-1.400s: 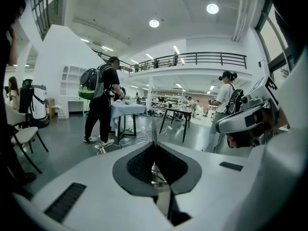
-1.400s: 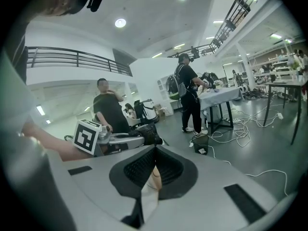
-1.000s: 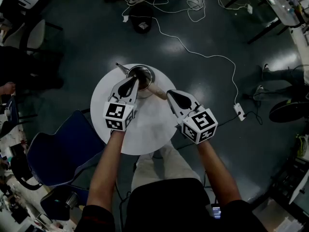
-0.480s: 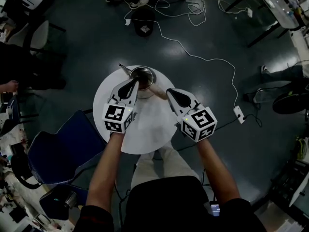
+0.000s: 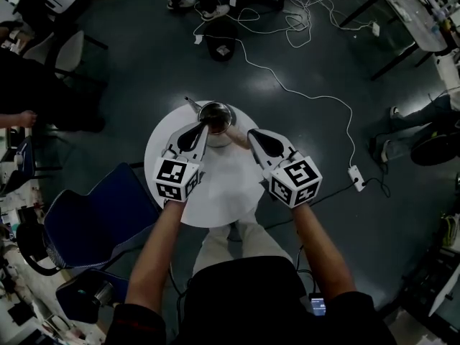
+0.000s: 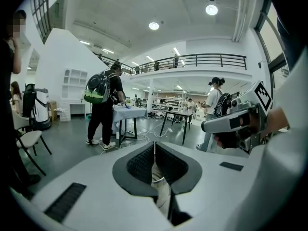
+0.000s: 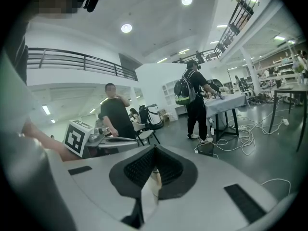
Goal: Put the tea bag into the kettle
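Observation:
A metal kettle [image 5: 215, 113] with a thin spout and a wooden handle [image 5: 236, 136] stands at the far side of a round white table [image 5: 215, 192]. My left gripper [image 5: 202, 126] reaches over the kettle's open top. Its jaws are shut, with a thin pale strip pinched in the seam [image 6: 154, 148], and the kettle's rim [image 6: 158, 181] shows just below. The tea bag's body is hidden. My right gripper [image 5: 252, 135] meets the outer end of the handle. In the right gripper view the beige handle [image 7: 155, 177] sits between its closed jaws.
A blue chair [image 5: 93, 221] stands close on the left of the table. A white cable [image 5: 309, 85] runs across the dark floor to a power strip [image 5: 356, 178]. People stand by tables [image 6: 127, 114] further off. A dark bin [image 5: 221, 43] sits beyond the table.
The head view has shifted a little, so table and kettle sit slightly lower and to the right. Both grippers keep their places at the kettle.

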Available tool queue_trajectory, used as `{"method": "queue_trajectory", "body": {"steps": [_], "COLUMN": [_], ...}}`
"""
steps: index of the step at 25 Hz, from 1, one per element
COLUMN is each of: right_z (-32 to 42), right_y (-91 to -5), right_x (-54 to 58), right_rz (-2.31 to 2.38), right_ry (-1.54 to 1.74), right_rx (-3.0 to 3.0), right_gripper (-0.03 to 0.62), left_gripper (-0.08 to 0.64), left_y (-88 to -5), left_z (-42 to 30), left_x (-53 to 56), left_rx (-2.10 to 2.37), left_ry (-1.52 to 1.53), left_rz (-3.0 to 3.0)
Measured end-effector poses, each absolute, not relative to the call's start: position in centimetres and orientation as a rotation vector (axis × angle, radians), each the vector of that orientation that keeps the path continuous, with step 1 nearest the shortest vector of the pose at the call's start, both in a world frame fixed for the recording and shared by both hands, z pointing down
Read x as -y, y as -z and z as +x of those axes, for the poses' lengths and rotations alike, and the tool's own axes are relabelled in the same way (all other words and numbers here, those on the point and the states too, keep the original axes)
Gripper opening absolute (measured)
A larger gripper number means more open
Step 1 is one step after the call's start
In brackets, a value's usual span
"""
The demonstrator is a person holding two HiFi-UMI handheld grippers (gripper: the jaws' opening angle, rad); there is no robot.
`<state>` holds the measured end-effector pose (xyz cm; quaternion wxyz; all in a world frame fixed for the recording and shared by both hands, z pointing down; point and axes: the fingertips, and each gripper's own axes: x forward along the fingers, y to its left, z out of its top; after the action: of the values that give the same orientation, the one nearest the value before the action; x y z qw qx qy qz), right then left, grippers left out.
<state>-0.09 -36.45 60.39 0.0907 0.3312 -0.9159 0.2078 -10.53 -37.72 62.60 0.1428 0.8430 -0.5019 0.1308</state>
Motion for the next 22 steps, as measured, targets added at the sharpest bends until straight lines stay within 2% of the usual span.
{"method": "queue_trajectory", "body": {"steps": [22], "right_z": [0.8], "right_y": [-55.3], "right_x": [35.0], "right_rz": [0.821], "right_ry": [-0.462], "right_rx": [2.806], "right_gripper": [0.017], "left_gripper": [0.017], "left_y": [-56.7], "left_z": [-8.8], "left_x": [32.9], "left_rx": [1.542], "left_ry": [-0.303], "left_rz": [2.429]}}
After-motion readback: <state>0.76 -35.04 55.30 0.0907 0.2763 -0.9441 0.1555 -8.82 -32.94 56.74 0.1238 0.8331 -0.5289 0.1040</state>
